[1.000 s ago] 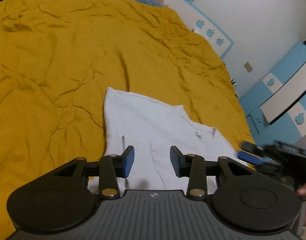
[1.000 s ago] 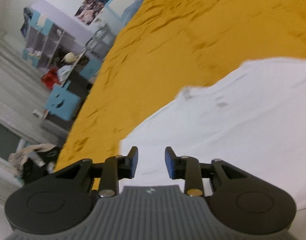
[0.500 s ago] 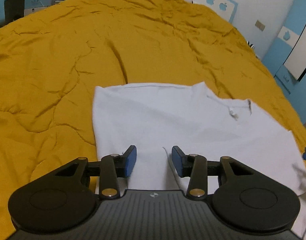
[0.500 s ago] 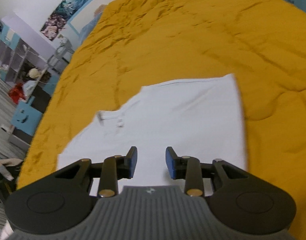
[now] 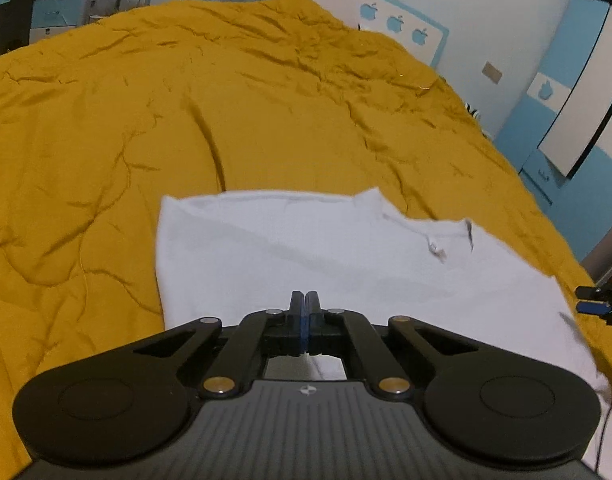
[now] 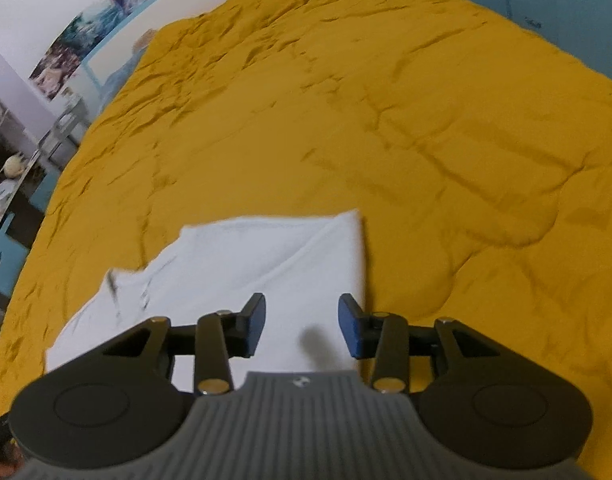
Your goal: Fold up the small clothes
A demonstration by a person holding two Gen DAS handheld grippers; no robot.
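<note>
A small white garment (image 5: 306,248) lies flat on the mustard-yellow bedspread (image 5: 146,112), with its neck opening and label toward the right. My left gripper (image 5: 304,300) is over the garment's near edge with its jaws closed together; I cannot tell whether cloth is pinched between them. In the right wrist view the same garment (image 6: 266,264) lies ahead, neck at the left. My right gripper (image 6: 302,320) is open and empty above the garment's near right part. The right gripper's tips (image 5: 594,300) also show at the right edge of the left wrist view.
The bedspread (image 6: 386,120) is wrinkled and fills most of both views. Blue and white cupboards (image 5: 578,112) stand to the right of the bed. A desk and shelves (image 6: 10,184) stand beyond its left side. A headboard with apple shapes (image 5: 394,24) is at the far end.
My left gripper's jaws have shut over the garment's near edge. My right gripper has opened wider and swung toward the garment's right side. Both views have turned to face along the bed.
</note>
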